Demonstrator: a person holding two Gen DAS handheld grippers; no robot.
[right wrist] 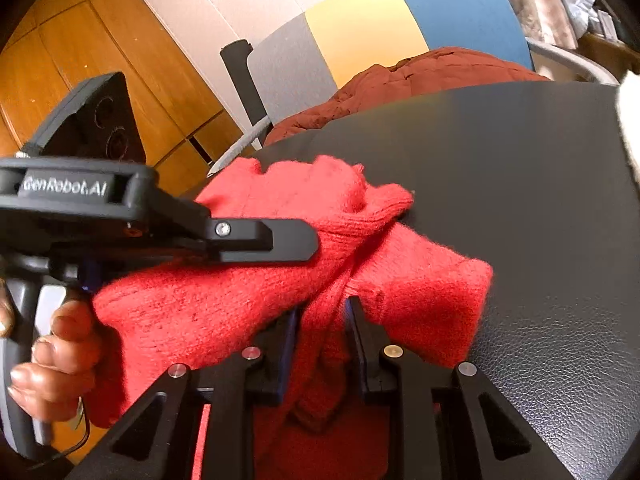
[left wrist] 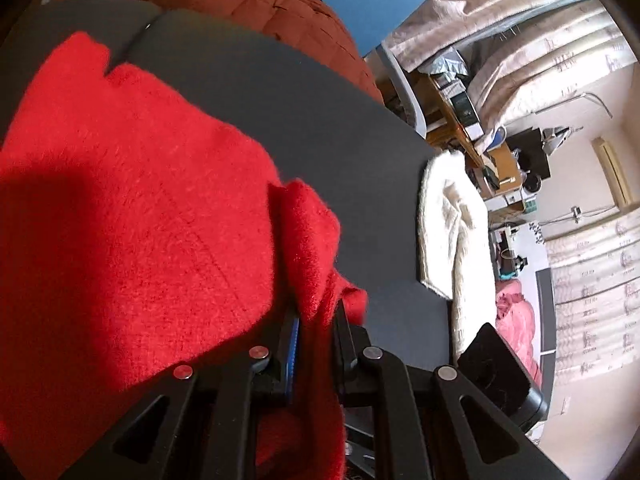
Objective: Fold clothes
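Observation:
A red knit sweater (left wrist: pixel 132 208) lies bunched on the black table (left wrist: pixel 280 92). My left gripper (left wrist: pixel 316 312) is shut on a fold of its fabric, which bulges out between the fingers. In the right wrist view my right gripper (right wrist: pixel 322 312) is shut on another fold of the red sweater (right wrist: pixel 248 292), with a ribbed cuff (right wrist: pixel 384 204) lying just ahead. The left gripper (right wrist: pixel 308 240) also shows there from the side at the left, its finger over the sweater, held by a hand (right wrist: pixel 56 364).
A cream fleece garment (left wrist: pixel 452 216) hangs at the table's far edge. A rust quilted jacket (right wrist: pixel 420 76) lies on a chair with a grey, yellow and blue back (right wrist: pixel 360 28). Wooden cabinets (right wrist: pixel 120 60), curtains (left wrist: pixel 520 40) and cluttered desks (left wrist: pixel 480 148) stand beyond.

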